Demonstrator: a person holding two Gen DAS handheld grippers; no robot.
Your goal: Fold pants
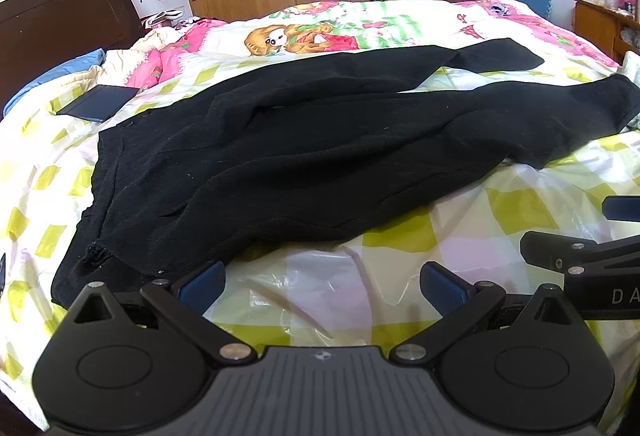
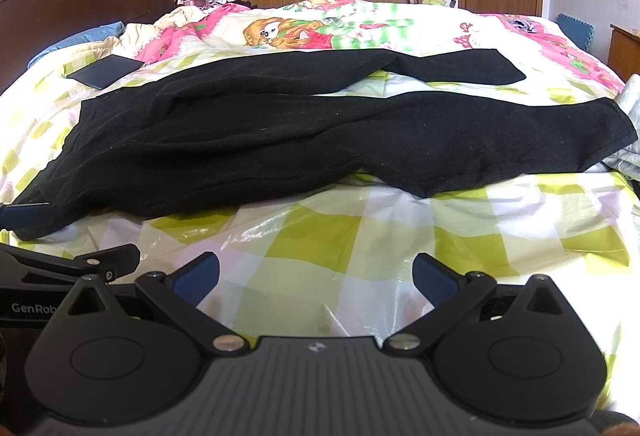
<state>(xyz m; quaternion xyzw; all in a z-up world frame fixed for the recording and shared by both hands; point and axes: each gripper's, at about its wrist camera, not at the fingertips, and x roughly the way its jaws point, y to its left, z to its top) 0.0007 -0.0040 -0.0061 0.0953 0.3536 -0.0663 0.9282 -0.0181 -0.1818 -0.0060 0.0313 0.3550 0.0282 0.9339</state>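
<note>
Black pants [image 1: 312, 151] lay spread across the bed [image 1: 460, 228], waist to the left, legs splayed to the right. Both the left tongs [image 1: 322, 284] and right tongs [image 2: 316, 276] stood wide and empty, just short of the pants' near edge.

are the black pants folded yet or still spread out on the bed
Spread out, not folded. The black pants lie lengthwise across the bed, both legs splayed apart toward the right, fabric rumpled.
</note>
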